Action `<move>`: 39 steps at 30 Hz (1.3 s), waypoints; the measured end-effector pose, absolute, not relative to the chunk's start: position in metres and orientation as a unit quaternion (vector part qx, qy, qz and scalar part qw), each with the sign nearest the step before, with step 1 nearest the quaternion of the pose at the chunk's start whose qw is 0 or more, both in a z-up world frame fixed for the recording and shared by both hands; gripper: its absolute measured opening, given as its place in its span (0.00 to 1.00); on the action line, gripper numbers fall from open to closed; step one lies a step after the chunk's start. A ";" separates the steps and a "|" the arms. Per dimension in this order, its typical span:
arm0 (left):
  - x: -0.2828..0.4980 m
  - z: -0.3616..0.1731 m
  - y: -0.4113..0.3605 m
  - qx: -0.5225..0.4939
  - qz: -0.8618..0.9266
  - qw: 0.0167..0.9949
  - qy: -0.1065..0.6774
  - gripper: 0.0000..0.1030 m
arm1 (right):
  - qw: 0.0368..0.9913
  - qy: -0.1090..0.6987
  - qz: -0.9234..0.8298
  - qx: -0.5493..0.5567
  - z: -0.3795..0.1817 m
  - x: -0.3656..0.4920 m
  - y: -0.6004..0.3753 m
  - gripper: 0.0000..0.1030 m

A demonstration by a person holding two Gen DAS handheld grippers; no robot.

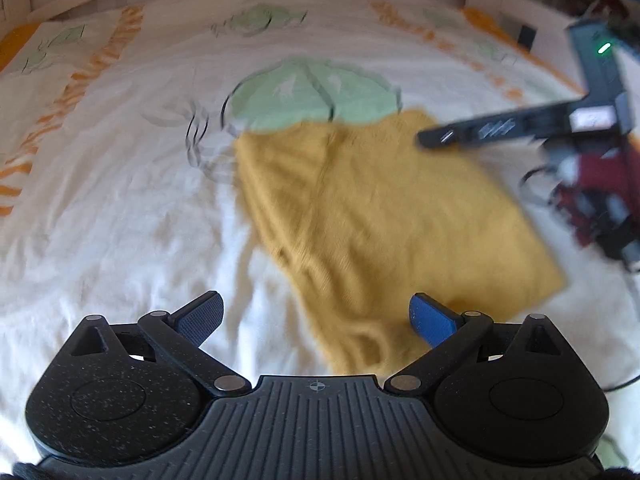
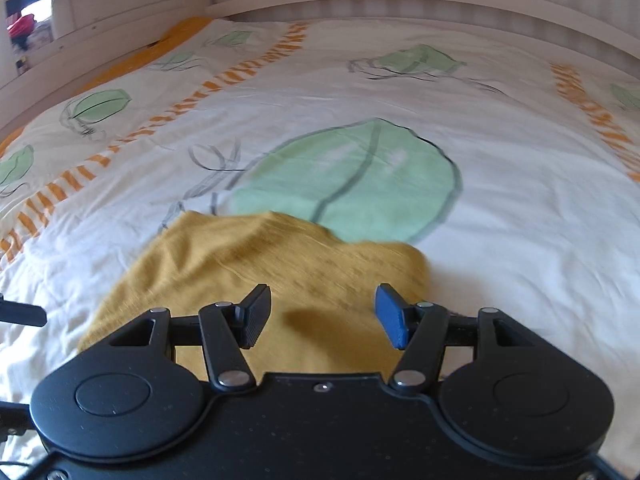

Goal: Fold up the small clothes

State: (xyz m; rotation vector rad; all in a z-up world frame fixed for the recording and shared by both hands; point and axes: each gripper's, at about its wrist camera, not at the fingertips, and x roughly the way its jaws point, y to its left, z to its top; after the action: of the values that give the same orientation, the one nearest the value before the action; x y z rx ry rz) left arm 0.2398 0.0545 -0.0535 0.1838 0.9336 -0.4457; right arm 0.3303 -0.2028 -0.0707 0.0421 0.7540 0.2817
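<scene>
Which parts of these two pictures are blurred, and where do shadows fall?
Left wrist view: the mustard garment and the right gripper are motion-smeared. Right wrist view: the garment's far edge is soft, and a dark shadow lies on it between the open fingers.

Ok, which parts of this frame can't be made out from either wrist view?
- Mustard-yellow knit garment: motion blur in the left wrist view hides its folds, so its type is unclear.
- Its near edge: hidden behind the right gripper body in the right wrist view.
- Dark red item: blurred and behind the right gripper's body at the left view's right edge.
- White leaf-print bedcover: cut off by the frame edges.
</scene>
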 end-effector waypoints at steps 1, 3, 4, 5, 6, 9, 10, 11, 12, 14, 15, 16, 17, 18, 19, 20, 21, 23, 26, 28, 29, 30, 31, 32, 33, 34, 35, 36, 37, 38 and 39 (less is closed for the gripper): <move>0.243 -0.061 0.057 0.090 -0.198 0.859 0.463 0.98 | 0.919 0.370 0.132 0.024 -0.071 0.329 -0.209 0.64; 0.251 -0.070 0.066 0.070 -0.178 0.850 0.490 0.97 | 0.919 0.373 0.125 0.036 -0.073 0.325 -0.219 0.64; 0.254 -0.070 0.071 0.049 -0.176 0.849 0.495 0.97 | 0.918 0.375 0.122 0.044 -0.074 0.324 -0.225 0.65; 0.255 -0.068 0.075 0.029 -0.171 0.851 0.495 0.93 | 0.917 0.376 0.120 0.054 -0.075 0.323 -0.231 0.66; 0.256 -0.064 0.078 0.014 -0.164 0.856 0.490 0.86 | 0.916 0.377 0.118 0.066 -0.076 0.322 -0.236 0.68; 0.257 -0.054 0.087 -0.033 -0.165 0.870 0.464 0.85 | 0.910 0.381 0.126 0.103 -0.080 0.324 -0.247 0.70; 0.259 -0.054 0.090 -0.059 -0.174 0.869 0.460 0.85 | 0.907 0.382 0.132 0.117 -0.082 0.325 -0.250 0.71; 0.261 -0.055 0.092 -0.089 -0.185 0.862 0.464 0.85 | 0.903 0.383 0.140 0.133 -0.084 0.326 -0.252 0.75; 0.263 -0.059 0.094 -0.120 -0.196 0.851 0.473 0.85 | 0.899 0.385 0.148 0.149 -0.087 0.328 -0.255 0.77; 0.266 -0.067 0.093 -0.167 -0.216 0.828 0.490 0.85 | 0.890 0.389 0.158 0.179 -0.093 0.331 -0.259 0.77; 0.269 -0.072 0.089 -0.179 -0.221 0.821 0.496 0.85 | 0.885 0.391 0.162 0.195 -0.096 0.333 -0.260 0.78; 0.270 -0.075 0.086 -0.181 -0.223 0.818 0.499 0.85 | 0.878 0.394 0.169 0.212 -0.101 0.335 -0.262 0.78; 0.270 -0.077 0.082 -0.175 -0.222 0.819 0.500 0.85 | 0.872 0.396 0.176 0.228 -0.105 0.337 -0.264 0.78; 0.271 -0.079 0.078 -0.166 -0.222 0.823 0.496 0.85 | 0.866 0.398 0.181 0.242 -0.109 0.339 -0.265 0.78; 0.272 -0.079 0.074 -0.160 -0.222 0.827 0.492 0.85 | 0.861 0.399 0.187 0.253 -0.113 0.340 -0.266 0.78; 0.274 -0.081 0.070 -0.158 -0.222 0.829 0.488 0.85 | 0.857 0.398 0.193 0.262 -0.116 0.341 -0.267 0.78; 0.276 -0.082 0.065 -0.159 -0.225 0.830 0.485 0.85 | 0.854 0.397 0.199 0.270 -0.119 0.342 -0.268 0.79; 0.281 -0.085 0.058 -0.165 -0.234 0.828 0.481 0.85 | 0.847 0.394 0.213 0.286 -0.122 0.344 -0.269 0.82; 0.284 -0.088 0.052 -0.161 -0.250 0.828 0.475 0.85 | 0.838 0.391 0.233 0.302 -0.126 0.349 -0.269 0.87; 0.285 -0.089 0.047 -0.162 -0.266 0.826 0.470 0.85 | 0.835 0.388 0.244 0.304 -0.127 0.352 -0.267 0.91; 0.285 -0.090 0.046 -0.164 -0.273 0.824 0.468 0.85 | 0.834 0.385 0.250 0.305 -0.128 0.353 -0.265 0.94; 0.285 -0.091 0.045 -0.166 -0.278 0.823 0.467 0.85 | 0.834 0.383 0.256 0.304 -0.128 0.355 -0.263 0.98; 0.286 -0.091 0.046 -0.170 -0.281 0.821 0.467 0.85 | 0.834 0.381 0.261 0.302 -0.129 0.356 -0.261 0.99; 0.286 -0.091 0.047 -0.175 -0.284 0.819 0.467 0.85 | 0.835 0.380 0.263 0.299 -0.128 0.357 -0.259 1.00; 0.285 -0.091 0.049 -0.185 -0.288 0.816 0.466 0.85 | 0.835 0.379 0.264 0.298 -0.128 0.358 -0.258 1.00; 0.285 -0.092 0.052 -0.195 -0.292 0.812 0.467 0.84 | 0.835 0.378 0.264 0.299 -0.128 0.358 -0.258 1.00; 0.284 -0.093 0.056 -0.210 -0.293 0.806 0.469 0.79 | 0.834 0.378 0.264 0.303 -0.128 0.357 -0.259 1.00; 0.284 -0.095 0.059 -0.223 -0.293 0.801 0.473 0.74 | 0.832 0.377 0.266 0.307 -0.127 0.356 -0.261 1.00; 0.282 -0.096 0.061 -0.233 -0.294 0.794 0.477 0.70 | 0.831 0.377 0.266 0.309 -0.127 0.355 -0.262 0.98; 0.281 -0.097 0.063 -0.242 -0.299 0.787 0.483 0.63 | 0.832 0.379 0.261 0.310 -0.126 0.353 -0.264 0.91; 0.278 -0.098 0.065 -0.250 -0.303 0.780 0.487 0.54 | 0.833 0.383 0.251 0.311 -0.127 0.352 -0.268 0.75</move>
State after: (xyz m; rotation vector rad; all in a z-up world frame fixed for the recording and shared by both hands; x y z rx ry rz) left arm 0.2785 0.0653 -0.0979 -0.5393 1.0512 -0.6548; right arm 0.3520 -0.2676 -0.1268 0.6590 0.8107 0.5325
